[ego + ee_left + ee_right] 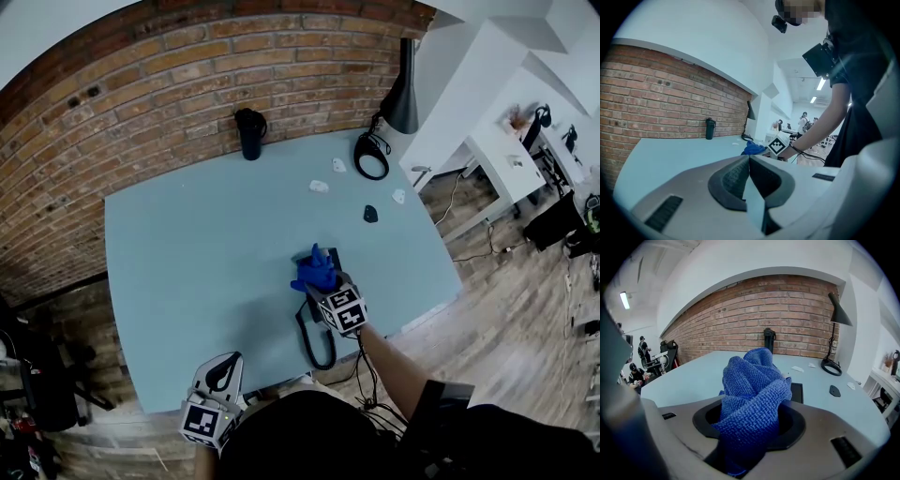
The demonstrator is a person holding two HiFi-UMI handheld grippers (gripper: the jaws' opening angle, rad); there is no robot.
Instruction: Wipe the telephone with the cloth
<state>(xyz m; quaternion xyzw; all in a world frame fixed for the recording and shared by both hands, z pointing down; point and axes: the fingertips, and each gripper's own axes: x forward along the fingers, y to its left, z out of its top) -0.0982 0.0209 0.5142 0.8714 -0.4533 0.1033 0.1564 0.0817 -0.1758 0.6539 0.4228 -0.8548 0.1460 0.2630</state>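
My right gripper [325, 288] is shut on a bunched blue cloth [316, 271], which fills the space between its jaws in the right gripper view [752, 380]. The cloth rests over the black telephone [336, 257] near the table's front right. Only a dark edge of the telephone [797, 393] shows behind the cloth. Its coiled black cord [315, 347] loops toward the front edge. My left gripper [223, 373] hangs at the front edge of the table, well left of the phone. Its pads meet with nothing between them [749, 160].
A black bottle [249, 133] stands at the back by the brick wall. A black desk lamp [404, 92] with a ring base [371, 156] is at the back right. Small white scraps [320, 186] and a small black piece [370, 214] lie behind the phone on the pale blue table [187, 262].
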